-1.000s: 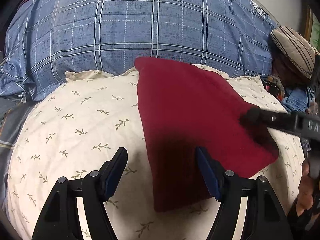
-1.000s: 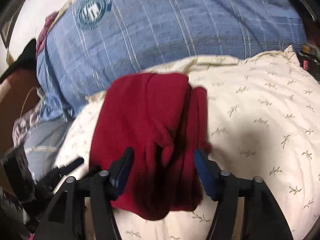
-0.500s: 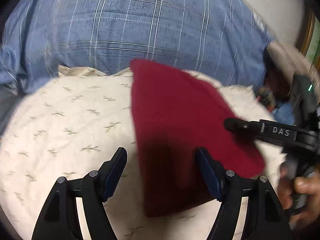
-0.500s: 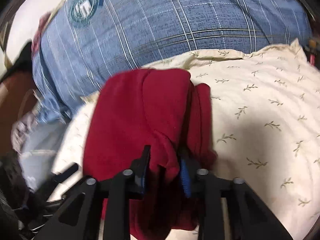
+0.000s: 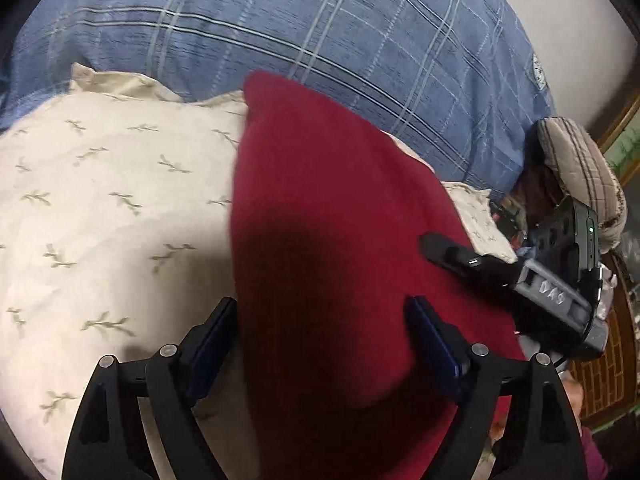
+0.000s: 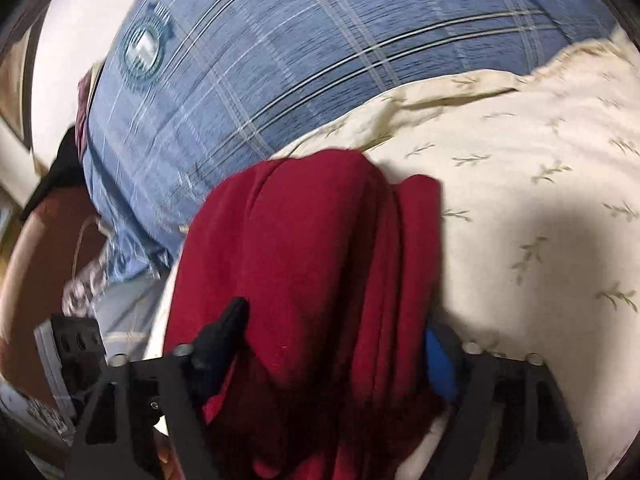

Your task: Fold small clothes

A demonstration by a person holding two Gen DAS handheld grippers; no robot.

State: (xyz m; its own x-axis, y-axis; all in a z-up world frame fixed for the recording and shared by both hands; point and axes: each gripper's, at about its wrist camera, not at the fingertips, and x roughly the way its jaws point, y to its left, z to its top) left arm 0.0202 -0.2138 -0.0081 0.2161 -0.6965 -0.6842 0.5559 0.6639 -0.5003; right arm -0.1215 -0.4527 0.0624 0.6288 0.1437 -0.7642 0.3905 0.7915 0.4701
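Note:
A dark red garment (image 5: 332, 240) lies folded on a cream pillow with a leaf print (image 5: 104, 208). My left gripper (image 5: 324, 336) is open, its fingers astride the garment's near end. The right gripper shows at the right of the left wrist view (image 5: 456, 252), resting on the garment's right edge. In the right wrist view the red garment (image 6: 312, 248) is bunched in thick folds between the jaws of my right gripper (image 6: 336, 336), which stand wide apart around it. The cream pillow (image 6: 540, 184) lies to the right.
A large blue plaid pillow (image 5: 320, 28) lies behind the cream pillow, also in the right wrist view (image 6: 320, 48). A striped brown cushion (image 5: 580, 168) and clutter sit at the far right. A brown curved edge (image 6: 24, 264) is at the left.
My right gripper, pinched shut on a fold half a second ago, has opened wide around the bunched garment. My left gripper moved closer, its open fingers now astride the garment's near end.

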